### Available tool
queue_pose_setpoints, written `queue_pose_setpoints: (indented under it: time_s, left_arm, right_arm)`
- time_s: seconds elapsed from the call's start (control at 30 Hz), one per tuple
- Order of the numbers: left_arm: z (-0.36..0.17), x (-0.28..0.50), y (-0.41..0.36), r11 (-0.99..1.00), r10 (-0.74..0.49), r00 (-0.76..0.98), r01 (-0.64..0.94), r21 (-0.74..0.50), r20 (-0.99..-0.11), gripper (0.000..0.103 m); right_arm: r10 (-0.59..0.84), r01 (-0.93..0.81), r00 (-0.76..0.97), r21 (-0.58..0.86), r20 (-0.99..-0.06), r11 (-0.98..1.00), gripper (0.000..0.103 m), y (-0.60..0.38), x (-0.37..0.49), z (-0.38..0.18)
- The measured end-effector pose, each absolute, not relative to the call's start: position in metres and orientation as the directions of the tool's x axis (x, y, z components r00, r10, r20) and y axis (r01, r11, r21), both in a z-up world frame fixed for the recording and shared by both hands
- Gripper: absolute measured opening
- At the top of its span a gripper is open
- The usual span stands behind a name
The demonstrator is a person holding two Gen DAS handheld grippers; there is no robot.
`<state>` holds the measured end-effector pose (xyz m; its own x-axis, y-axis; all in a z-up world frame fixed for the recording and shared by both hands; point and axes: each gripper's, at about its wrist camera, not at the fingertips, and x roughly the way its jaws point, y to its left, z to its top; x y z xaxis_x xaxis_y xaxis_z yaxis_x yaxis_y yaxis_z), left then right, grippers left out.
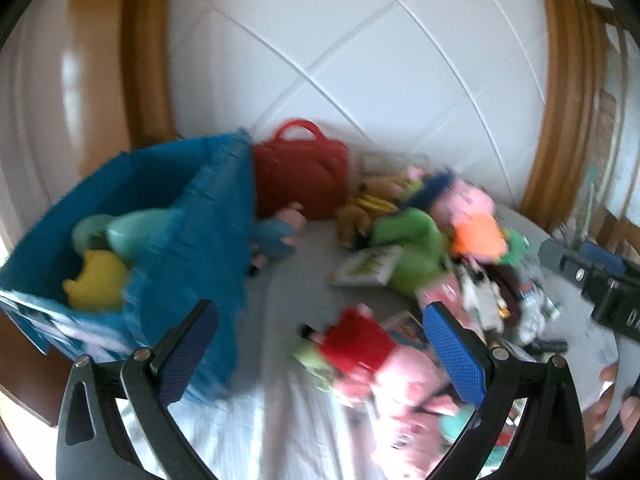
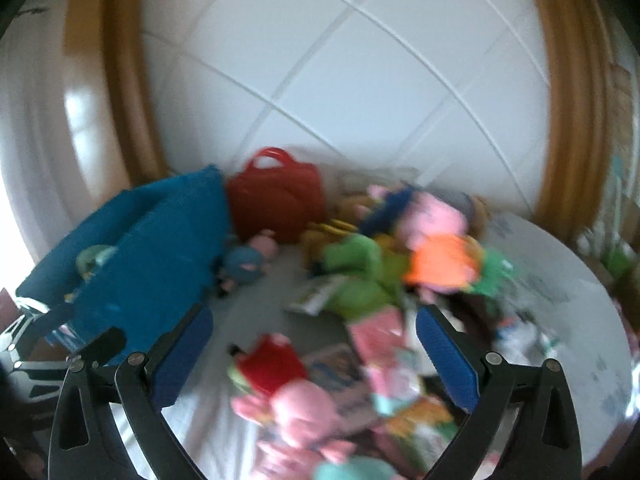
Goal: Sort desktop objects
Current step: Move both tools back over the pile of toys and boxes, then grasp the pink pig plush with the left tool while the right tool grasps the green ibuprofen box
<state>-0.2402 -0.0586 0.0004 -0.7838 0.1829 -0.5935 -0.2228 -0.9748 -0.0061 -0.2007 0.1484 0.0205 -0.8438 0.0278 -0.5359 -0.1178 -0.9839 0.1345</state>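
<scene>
Both views are blurred. A blue fabric bin [image 1: 192, 240] [image 2: 160, 248] stands at the left with a yellow toy [image 1: 98, 280] and a teal toy [image 1: 132, 232] inside. A pink plush pig in a red dress [image 1: 360, 348] [image 2: 276, 372] lies on the white table between the fingers in each view. My left gripper [image 1: 320, 328] is open and empty above it. My right gripper [image 2: 314, 328] is open and empty too. A heap of plush toys and booklets fills the right, with a green plush [image 1: 412, 248] [image 2: 356, 276] and a pig in orange [image 1: 476, 236] [image 2: 440, 260].
A red carry case [image 1: 300, 176] [image 2: 276, 196] stands against the white panelled wall behind the bin. A small blue-dressed plush [image 1: 276, 236] [image 2: 244, 264] lies beside the bin. The other gripper [image 1: 600, 284] shows at the right edge of the left wrist view. A hand [image 1: 608, 396] is at lower right.
</scene>
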Motion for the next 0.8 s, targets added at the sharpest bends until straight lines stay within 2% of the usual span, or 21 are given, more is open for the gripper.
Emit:
queue_pose_setpoints:
  time_s: [0.27, 0.5, 0.57, 0.63, 0.7, 0.8]
  left_arm:
    - [-0.059, -0.231, 0.011, -0.95, 0.206, -0.683, -0.31, 0.024, -0.701, 0.103]
    - [-0.116, -0.228, 0.023, -0.939, 0.2, -0.58, -0.343, 0.014, -0.79, 0.103]
    - [-0.131, -0.225, 0.021, -0.936, 0.193, -0.553, -0.351, 0.017, -0.811, 0.103]
    - [-0.143, -0.22, 0.017, -0.93, 0.194, -0.531, -0.367, 0.017, -0.825, 0.103]
    - [-0.154, -0.216, 0.013, -0.922, 0.2, -0.511, -0.387, 0.015, -0.836, 0.103]
    - [-0.17, -0.207, 0.008, -0.907, 0.221, -0.478, -0.422, 0.002, -0.85, 0.103]
  right_arm:
    - [0.065, -0.224, -0.767, 0.172, -0.639, -0.959, 0.103, 0.228, -0.163, -0.04]
    - [0.008, -0.217, -0.68, 0.19, -0.734, -0.957, 0.102, 0.231, -0.15, -0.1]
    - [-0.006, -0.217, -0.66, 0.198, -0.751, -0.956, 0.099, 0.224, -0.149, -0.114]
    - [-0.028, -0.219, -0.64, 0.217, -0.768, -0.951, 0.09, 0.218, -0.147, -0.128]
    - [-0.035, -0.231, -0.625, 0.228, -0.78, -0.946, 0.085, 0.21, -0.143, -0.139]
    - [-0.035, -0.259, -0.612, 0.242, -0.79, -0.935, 0.085, 0.201, -0.133, -0.153]
